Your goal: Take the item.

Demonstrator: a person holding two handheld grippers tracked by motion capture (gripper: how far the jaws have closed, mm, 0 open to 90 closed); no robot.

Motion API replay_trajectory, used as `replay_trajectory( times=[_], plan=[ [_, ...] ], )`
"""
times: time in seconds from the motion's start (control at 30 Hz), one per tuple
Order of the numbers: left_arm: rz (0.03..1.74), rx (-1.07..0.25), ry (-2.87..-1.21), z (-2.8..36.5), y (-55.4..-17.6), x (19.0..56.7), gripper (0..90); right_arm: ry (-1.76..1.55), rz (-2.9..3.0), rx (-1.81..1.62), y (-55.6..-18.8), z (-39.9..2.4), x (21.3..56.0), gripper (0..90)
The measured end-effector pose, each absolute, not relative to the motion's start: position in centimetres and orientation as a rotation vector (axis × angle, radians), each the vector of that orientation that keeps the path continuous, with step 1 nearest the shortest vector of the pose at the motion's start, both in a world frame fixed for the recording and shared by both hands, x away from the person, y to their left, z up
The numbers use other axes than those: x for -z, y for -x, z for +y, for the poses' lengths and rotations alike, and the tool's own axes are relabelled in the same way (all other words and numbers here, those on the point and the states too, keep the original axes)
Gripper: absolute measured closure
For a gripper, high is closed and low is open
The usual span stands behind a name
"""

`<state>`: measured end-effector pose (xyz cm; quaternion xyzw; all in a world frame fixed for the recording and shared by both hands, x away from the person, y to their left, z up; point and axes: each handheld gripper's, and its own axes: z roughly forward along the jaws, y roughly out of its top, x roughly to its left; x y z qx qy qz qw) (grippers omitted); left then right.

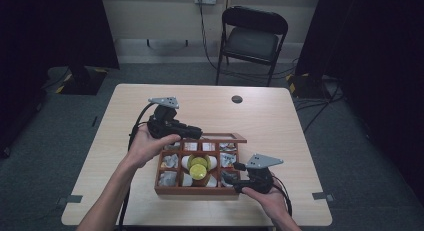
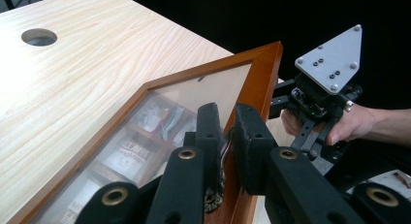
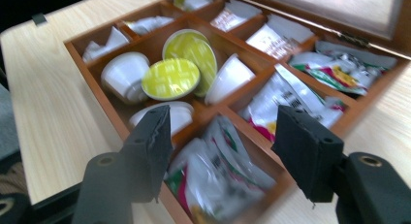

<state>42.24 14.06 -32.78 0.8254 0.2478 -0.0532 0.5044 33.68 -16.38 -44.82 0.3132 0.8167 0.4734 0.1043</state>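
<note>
Left hand-held gripper (image 2: 227,132) clamped on glass lid (image 2: 184,98), propping wooden tea box (image 1: 197,190) open on bench (image 1: 280,121). Right hand-held gripper (image 3: 220,136) jaws apart, empty, hovering over sachets (image 3: 213,170), likely picking next.

Dim room in the high view, dark curtains swallowing both sides, only the pale table (image 1: 280,126) catching soft overhead light. Left gripper view is sharp, black behind. Right gripper view is brighter but smeared, the packets (image 3: 218,180) low in the wooden box (image 3: 97,71) blurred by motion.
</note>
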Motion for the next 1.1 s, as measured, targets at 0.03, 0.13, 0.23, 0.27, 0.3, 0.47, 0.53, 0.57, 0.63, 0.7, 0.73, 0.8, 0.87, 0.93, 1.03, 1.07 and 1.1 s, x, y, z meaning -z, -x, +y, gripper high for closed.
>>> replay_trajectory(
  times=[0.03,0.13,0.23,0.27,0.3,0.47,0.53,0.57,0.63,0.7,0.73,0.8,0.87,0.93,1.03,1.07,1.1],
  plan=[
    [0.597,0.13,-1.99,14.1,-42.3,32.8,81.4,-0.909,2.413,-1.393,-33.7,-16.0,44.8,38.3],
    [0.597,0.13,-1.989,14.1,-42.3,32.8,81.4,-0.876,2.436,-1.387,-33.9,-15.0,44.7,38.1],
    [0.591,0.128,-1.992,14.1,-42.4,32.7,81.4,-0.852,2.451,-1.389,-34.0,-13.7,44.9,38.0],
    [0.591,0.127,-1.992,14.1,-42.5,32.7,81.5,-0.839,2.468,-1.378,-34.0,-13.4,45.0,38.1],
    [0.59,0.13,-1.992,14.1,-42.5,32.7,81.5,-0.827,2.479,-1.37,-33.9,-13.1,45.1,38.2],
    [0.592,0.126,-1.993,14.1,-42.7,32.5,81.5,-0.815,2.493,-1.376,-34.2,-11.9,45.1,38.0],
    [0.592,0.126,-1.994,14.1,-42.7,32.5,81.5,-0.8,2.515,-1.365,-34.5,-11.1,45.1,37.8],
    [0.591,0.125,-1.994,14.1,-42.7,32.5,81.5,-0.791,2.524,-1.367,-34.6,-10.7,45.1,37.9],
    [0.59,0.127,-1.995,14.1,-42.7,32.5,81.5,-0.771,2.546,-1.363,-34.8,-9.8,45.2,37.9],
    [0.59,0.126,-1.994,14.1,-42.7,32.5,81.5,-0.759,2.566,-1.343,-35.0,-8.8,45.3,37.9],
    [0.589,0.127,-1.994,14.1,-42.7,32.5,81.5,-0.751,2.576,-1.334,-35.1,-8.4,45.3,37.9],
    [0.586,0.129,-1.996,14.1,-42.7,32.5,81.6,-0.736,2.59,-1.316,-35.2,-7.7,45.4,37.5],
    [0.585,0.127,-1.996,14.1,-42.7,32.5,81.6,-0.727,2.595,-1.29,-35.4,-7.0,45.5,36.0],
    [0.586,0.125,-1.994,14.1,-42.8,32.5,81.6,-0.723,2.591,-1.273,-35.5,-6.9,45.6,34.9],
    [0.586,0.125,-1.996,14.1,-42.7,32.5,81.6,-0.734,2.594,-1.24,-35.9,-6.6,45.7,33.8],
    [0.584,0.125,-1.998,14.1,-42.7,32.5,81.6,-0.736,2.59,-1.238,-35.9,-6.6,45.7,33.8],
    [0.583,0.122,-1.998,14.1,-42.7,32.5,81.6,-0.741,2.589,-1.238,-36.1,-6.6,45.7,33.6]
  ],
)
